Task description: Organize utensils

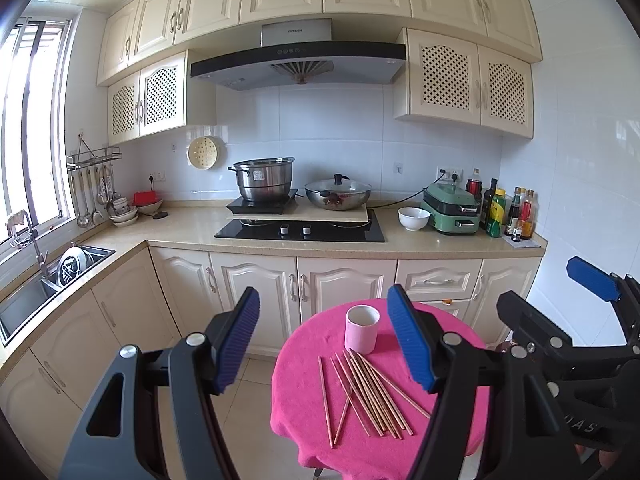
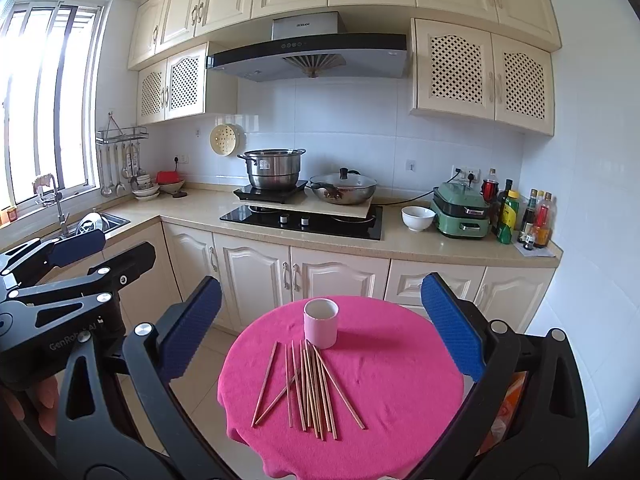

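Several wooden chopsticks (image 1: 366, 394) (image 2: 310, 390) lie scattered on a small round table under a pink cloth (image 1: 304, 392) (image 2: 400, 380). Just behind them stands an upright pink cup (image 1: 361, 329) (image 2: 320, 323), empty as far as I can see. My left gripper (image 1: 324, 340) hovers open above and in front of the table, nothing between its blue pads. My right gripper (image 2: 324, 328) is also open and empty, held above the table's near side. Each gripper shows at the edge of the other's view.
A kitchen counter (image 1: 192, 226) runs behind the table with a hob (image 1: 300, 232), steel pot (image 1: 264, 180), wok (image 1: 338, 194), white bowl (image 1: 414, 218), green cooker (image 1: 452, 208) and bottles (image 1: 512, 212). A sink (image 1: 48, 280) is on the left. Tiled floor surrounds the table.
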`<state>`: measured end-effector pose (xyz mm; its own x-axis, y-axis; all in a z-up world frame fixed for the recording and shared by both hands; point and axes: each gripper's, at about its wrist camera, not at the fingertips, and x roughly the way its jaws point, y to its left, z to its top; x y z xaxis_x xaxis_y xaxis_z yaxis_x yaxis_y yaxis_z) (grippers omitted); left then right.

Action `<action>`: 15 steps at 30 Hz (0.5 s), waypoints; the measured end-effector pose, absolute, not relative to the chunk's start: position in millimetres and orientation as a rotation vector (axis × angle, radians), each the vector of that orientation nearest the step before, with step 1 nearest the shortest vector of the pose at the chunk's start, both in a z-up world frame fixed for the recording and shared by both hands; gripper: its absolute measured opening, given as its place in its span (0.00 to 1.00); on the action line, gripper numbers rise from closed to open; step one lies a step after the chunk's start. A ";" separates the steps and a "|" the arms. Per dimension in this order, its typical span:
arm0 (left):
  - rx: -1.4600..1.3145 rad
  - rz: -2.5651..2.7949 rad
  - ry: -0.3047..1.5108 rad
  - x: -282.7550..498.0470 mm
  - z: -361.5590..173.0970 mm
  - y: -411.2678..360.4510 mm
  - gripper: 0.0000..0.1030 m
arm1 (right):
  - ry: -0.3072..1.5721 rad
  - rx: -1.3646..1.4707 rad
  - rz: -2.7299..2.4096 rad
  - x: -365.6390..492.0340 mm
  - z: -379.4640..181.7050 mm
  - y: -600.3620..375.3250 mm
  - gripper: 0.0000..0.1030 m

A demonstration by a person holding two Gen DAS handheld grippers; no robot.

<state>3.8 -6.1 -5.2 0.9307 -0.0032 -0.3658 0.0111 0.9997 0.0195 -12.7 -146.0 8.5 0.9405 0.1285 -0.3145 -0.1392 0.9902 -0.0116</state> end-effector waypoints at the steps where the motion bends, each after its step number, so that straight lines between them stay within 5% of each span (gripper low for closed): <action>1: 0.023 -0.006 0.373 3.4 -5.2 -6.4 0.64 | 0.320 -0.033 0.136 -13.0 7.7 -146.5 0.95; 15: 0.025 -0.013 0.381 3.5 -4.4 -9.6 0.64 | 0.326 -0.025 0.129 -15.7 7.1 -150.7 0.95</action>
